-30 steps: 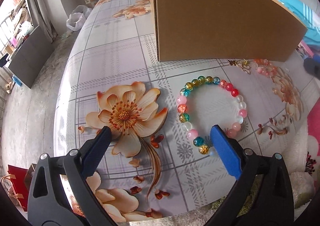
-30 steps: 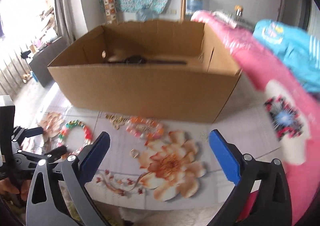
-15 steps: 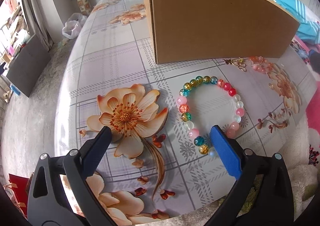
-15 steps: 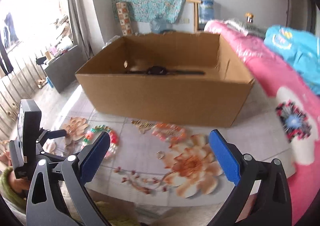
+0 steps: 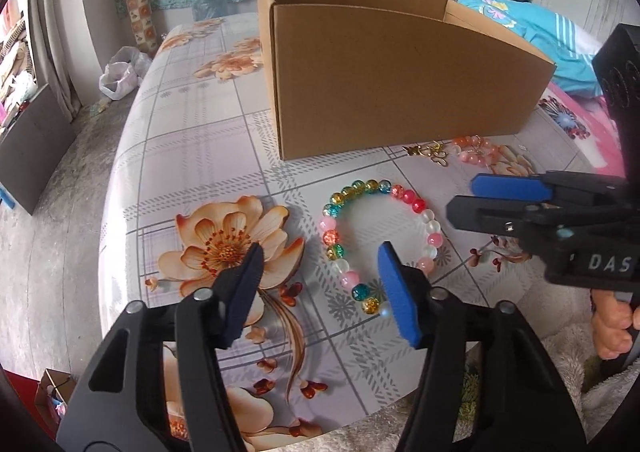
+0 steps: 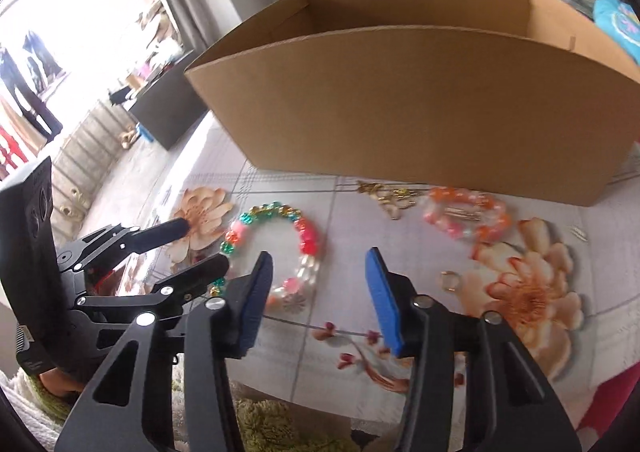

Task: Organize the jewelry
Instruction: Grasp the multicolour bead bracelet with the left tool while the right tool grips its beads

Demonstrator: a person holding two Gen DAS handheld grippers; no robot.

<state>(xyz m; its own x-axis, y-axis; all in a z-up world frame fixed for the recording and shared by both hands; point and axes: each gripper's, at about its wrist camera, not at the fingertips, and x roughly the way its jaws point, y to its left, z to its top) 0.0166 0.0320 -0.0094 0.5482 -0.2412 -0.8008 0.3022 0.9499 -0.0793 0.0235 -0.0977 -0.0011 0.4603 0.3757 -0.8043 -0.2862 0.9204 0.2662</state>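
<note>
A multicoloured beaded bracelet (image 5: pixel 382 242) lies flat in a ring on the floral tablecloth (image 5: pixel 192 140), just in front of the open cardboard box (image 5: pixel 400 80). Its round glassy beads run teal, gold and green along one arc, red and pink on another, with clear and pale pink ones nearer the camera. Farther right, beside the box wall, lie a second bracelet of orange and pink beads (image 6: pixel 466 214) and a small gold trinket (image 6: pixel 390 198); a little ring (image 6: pixel 449 279) sits apart on a printed flower.

The left gripper (image 5: pixel 320 280) hangs over the multicoloured bracelet's near edge, its jaws closing, nothing pinched. The right gripper (image 6: pixel 320 292) hovers nearby, jaws also closing on nothing.
</note>
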